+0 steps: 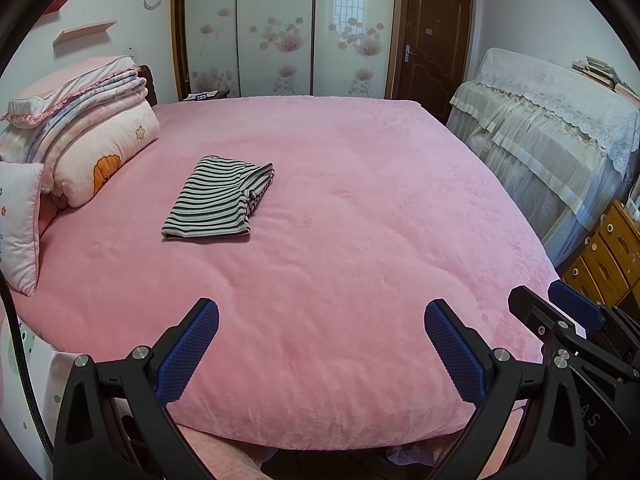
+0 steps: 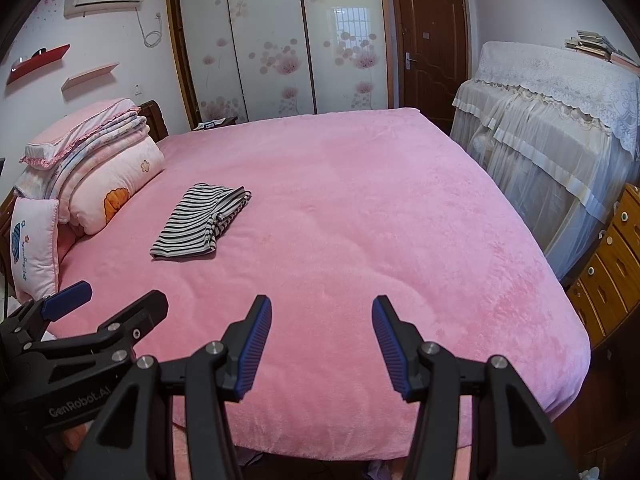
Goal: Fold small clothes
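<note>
A black-and-white striped garment [image 1: 218, 199] lies folded flat on the pink bed cover [image 1: 360, 240], left of the bed's middle; the right wrist view shows the same striped garment [image 2: 200, 222]. My left gripper [image 1: 322, 316] hangs over the near edge of the bed, open, nothing between its blue pads. My right gripper [image 2: 322, 312] is beside it on the right, also open and empty, and its tip shows in the left wrist view as the right gripper [image 1: 548, 296]. Both are well short of the garment.
Stacked quilts and pillows [image 1: 84, 136] sit at the bed's left end. A lace-covered piece of furniture [image 1: 560, 128] and a wooden drawer chest [image 1: 608, 256] stand to the right. Wardrobe doors [image 1: 280, 28] and a brown door [image 1: 436, 36] lie beyond the bed.
</note>
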Demonstrator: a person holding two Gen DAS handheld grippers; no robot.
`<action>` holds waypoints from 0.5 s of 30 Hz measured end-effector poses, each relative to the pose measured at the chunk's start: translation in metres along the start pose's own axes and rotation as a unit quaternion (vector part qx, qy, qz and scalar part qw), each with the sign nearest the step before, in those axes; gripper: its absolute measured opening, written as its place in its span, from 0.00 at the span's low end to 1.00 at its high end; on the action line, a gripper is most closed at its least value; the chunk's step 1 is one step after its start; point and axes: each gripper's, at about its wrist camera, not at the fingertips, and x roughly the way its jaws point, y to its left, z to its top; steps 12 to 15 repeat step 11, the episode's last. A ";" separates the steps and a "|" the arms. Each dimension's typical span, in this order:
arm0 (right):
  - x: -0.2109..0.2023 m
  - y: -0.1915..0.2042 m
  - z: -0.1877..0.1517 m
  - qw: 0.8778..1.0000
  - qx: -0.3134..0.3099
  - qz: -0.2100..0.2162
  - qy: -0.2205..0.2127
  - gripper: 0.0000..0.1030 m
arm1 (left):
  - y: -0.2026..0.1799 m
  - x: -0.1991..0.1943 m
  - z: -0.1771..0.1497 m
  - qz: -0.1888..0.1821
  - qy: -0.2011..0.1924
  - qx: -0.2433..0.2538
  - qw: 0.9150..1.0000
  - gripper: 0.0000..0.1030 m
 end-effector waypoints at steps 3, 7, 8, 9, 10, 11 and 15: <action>0.000 0.000 0.000 1.000 0.000 -0.001 0.000 0.51 | 0.000 0.000 0.000 0.001 -0.001 0.001 1.000 0.99; 0.001 0.000 0.000 1.000 0.000 -0.001 0.002 0.51 | -0.001 0.001 -0.002 0.004 0.000 0.003 1.000 0.99; 0.001 -0.001 -0.001 1.000 0.000 -0.001 0.002 0.51 | -0.001 0.001 -0.002 0.005 0.000 0.003 1.000 0.99; 0.001 -0.001 -0.001 1.000 0.000 -0.001 0.002 0.51 | -0.001 0.001 -0.002 0.004 0.000 0.003 1.000 0.99; 0.001 -0.001 0.000 1.000 0.000 -0.001 0.002 0.51 | -0.001 0.001 -0.002 0.004 0.001 0.003 1.000 0.99; 0.001 -0.001 0.000 1.000 0.000 -0.001 0.002 0.51 | -0.002 0.001 -0.003 0.004 0.001 0.002 1.000 0.99; 0.001 -0.001 0.000 1.000 0.000 -0.001 0.002 0.51 | -0.002 0.001 -0.003 0.004 0.001 0.002 1.000 0.99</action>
